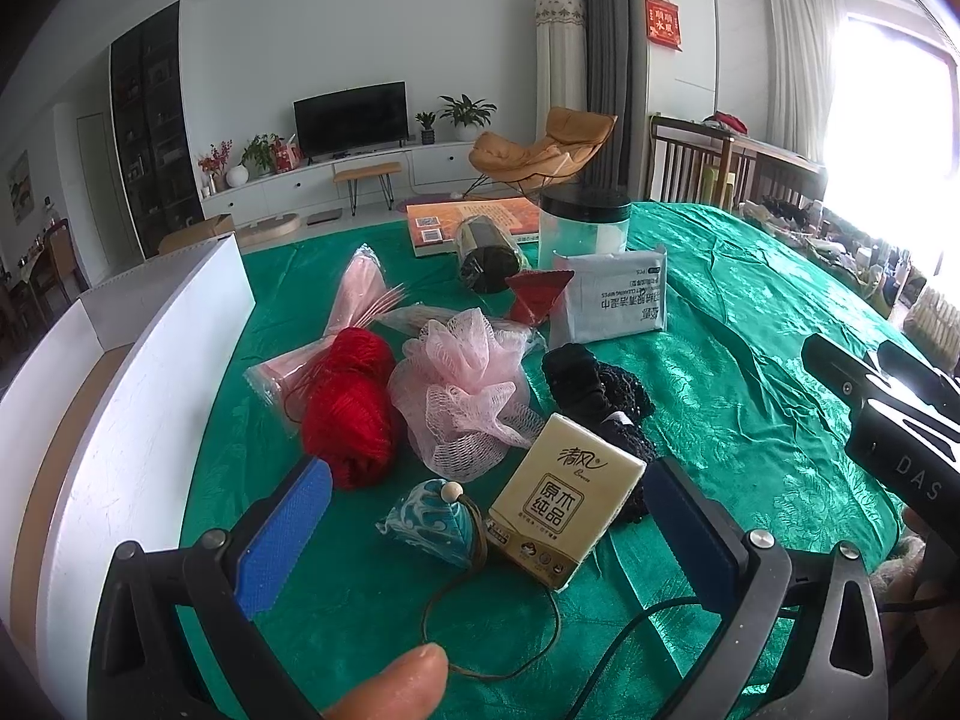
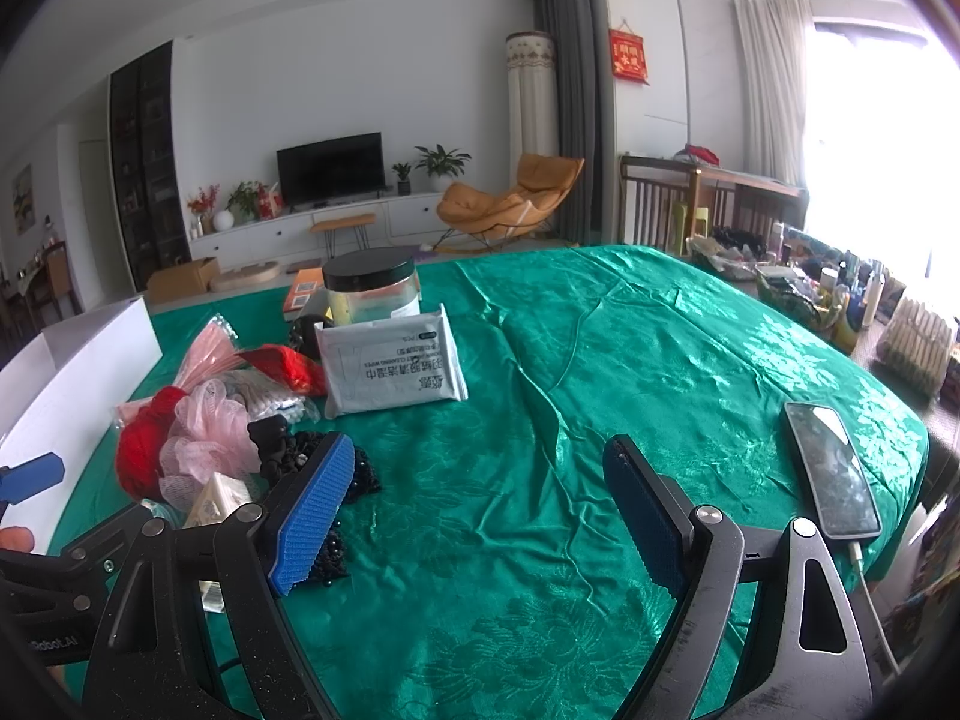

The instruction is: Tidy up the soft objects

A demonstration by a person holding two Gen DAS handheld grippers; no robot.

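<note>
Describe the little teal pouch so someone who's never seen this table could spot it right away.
Start at the green tablecloth and find the pile of soft things beside the white box. At the pile's near edge, just left of the beige tissue pack, lies the teal pouch. Only it has a wooden bead and brown cord.

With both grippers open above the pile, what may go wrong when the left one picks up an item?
The left gripper is open around both the tissue pack and the teal pouch, so it may pinch both. The pouch's cord loops loose on the green cloth and may snag. The phone lies near the table edge by the right gripper.
</note>
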